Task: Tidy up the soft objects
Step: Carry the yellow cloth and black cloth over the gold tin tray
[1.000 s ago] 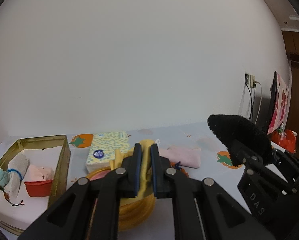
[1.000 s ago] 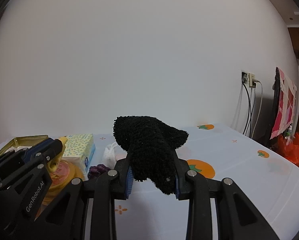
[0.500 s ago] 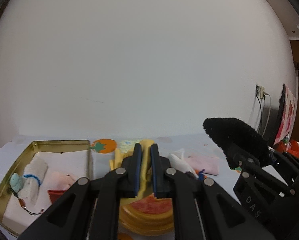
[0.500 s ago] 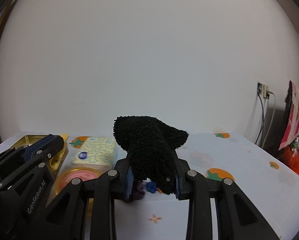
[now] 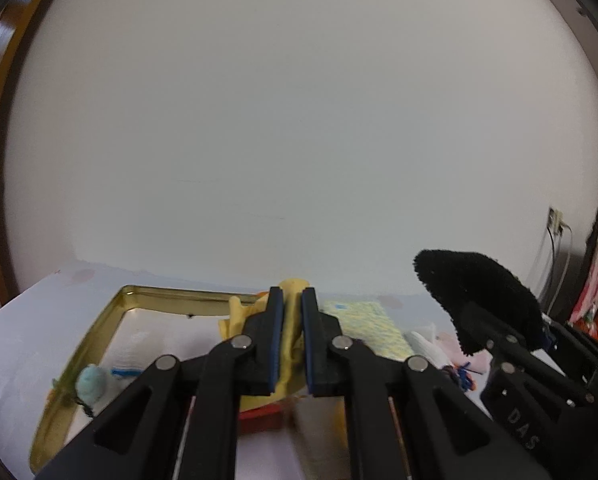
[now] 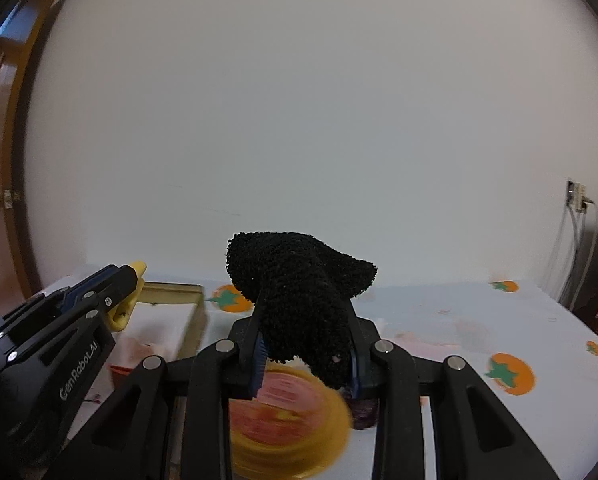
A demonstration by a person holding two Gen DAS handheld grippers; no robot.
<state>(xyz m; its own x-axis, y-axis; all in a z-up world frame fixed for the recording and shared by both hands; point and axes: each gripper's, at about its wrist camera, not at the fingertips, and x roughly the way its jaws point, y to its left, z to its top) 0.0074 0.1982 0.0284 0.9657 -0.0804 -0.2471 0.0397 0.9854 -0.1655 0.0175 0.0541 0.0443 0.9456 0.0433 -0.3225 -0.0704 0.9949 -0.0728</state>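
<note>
My left gripper (image 5: 292,342) is shut on a yellow cloth (image 5: 293,322) and holds it above the near right corner of a gold metal tray (image 5: 99,332). The tray holds a rolled white towel with a blue band (image 5: 119,370), a light green puff (image 5: 92,382) and a red item (image 5: 259,418). My right gripper (image 6: 305,354) is shut on a fluffy black sock (image 6: 299,292), held in the air above a yellow round lid (image 6: 287,424). The sock also shows in the left wrist view (image 5: 475,300), to the right.
A patterned tissue pack (image 5: 361,328), a white cloth (image 5: 423,344), a pink cloth (image 5: 465,358) and a purple item (image 6: 363,414) lie on the white tablecloth with orange tomato prints (image 6: 511,374). A white wall stands behind. Cables hang at a socket (image 6: 577,196).
Both grippers have swung left toward the gold tray while keeping their cloths. The tray now lies right under the left gripper, and the yellow lid under the right one.
</note>
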